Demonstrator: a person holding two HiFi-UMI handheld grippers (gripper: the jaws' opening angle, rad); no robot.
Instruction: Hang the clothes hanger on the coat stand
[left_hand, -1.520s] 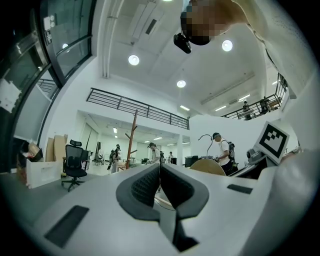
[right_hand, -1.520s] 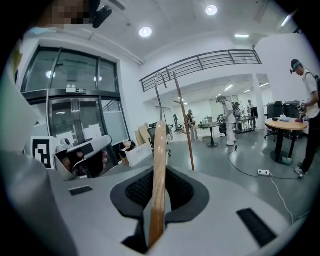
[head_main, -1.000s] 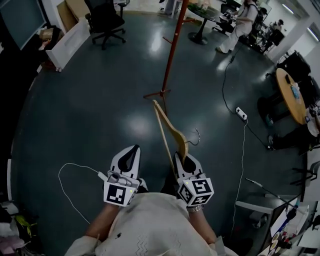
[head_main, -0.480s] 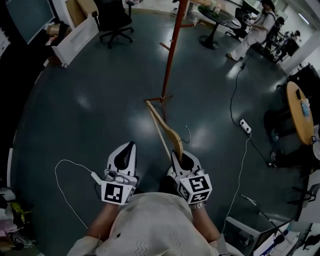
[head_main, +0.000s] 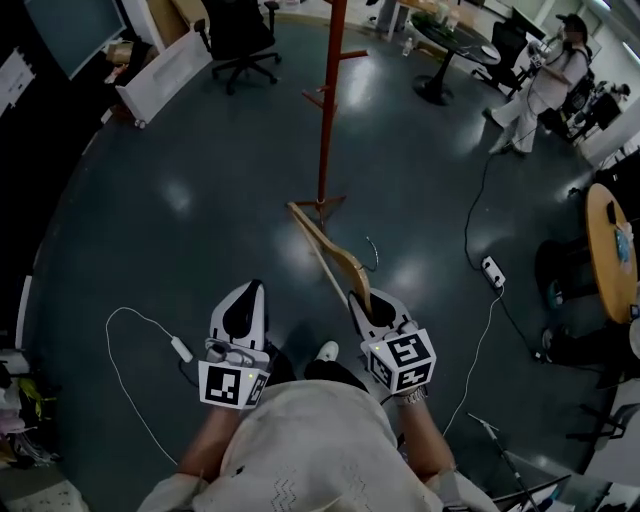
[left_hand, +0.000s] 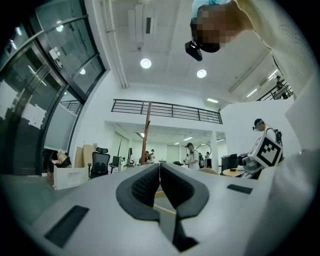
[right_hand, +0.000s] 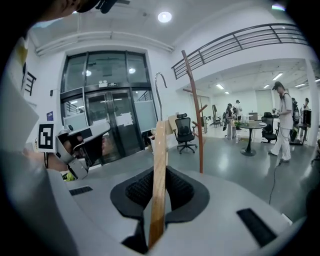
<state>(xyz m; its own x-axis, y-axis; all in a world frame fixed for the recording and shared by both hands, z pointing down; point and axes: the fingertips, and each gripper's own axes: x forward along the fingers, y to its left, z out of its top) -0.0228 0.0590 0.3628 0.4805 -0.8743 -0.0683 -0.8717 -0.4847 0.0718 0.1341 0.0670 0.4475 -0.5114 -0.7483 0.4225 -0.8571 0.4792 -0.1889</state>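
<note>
- A person's two hand-held grippers reach out over a glossy dark floor (head_main: 180, 230) in an open office, seen from the head view.
- The right gripper (head_main: 358, 300) pinches one end of a wooden clothes hanger (head_main: 328, 252). In the right gripper view its jaws are closed on the wood, the pads pressing it from both sides.
- From the right gripper (right_hand: 160, 175), the clothes hanger (right_hand: 159, 155) rises past the jaw tips, and its metal hook (right_hand: 159, 87) curves up at the far end.
- In the head view the hanger's free end points toward the foot of the coat stand (head_main: 325, 110) and lies just short of it. The metal hook (head_main: 372, 250) sticks out to the right of the wood.
- The hanger is on none of the stand's pegs. The stand's red pole is upright, straight ahead of the person.
- The left gripper (head_main: 252, 292) is beside the right one and apart from the hanger. In the left gripper view the jaws of the left gripper (left_hand: 159, 169) are pressed together at the tips.
- The coat stand (left_hand: 146, 132) also shows in the distance in the left gripper view.
- A black office chair (head_main: 240, 35) stands at the upper left, and a person in white (head_main: 545, 85) at the upper right.
- A white cable (head_main: 140, 325) loops on the floor left of the grippers, and a power strip (head_main: 492, 270) lies to the right.
</note>
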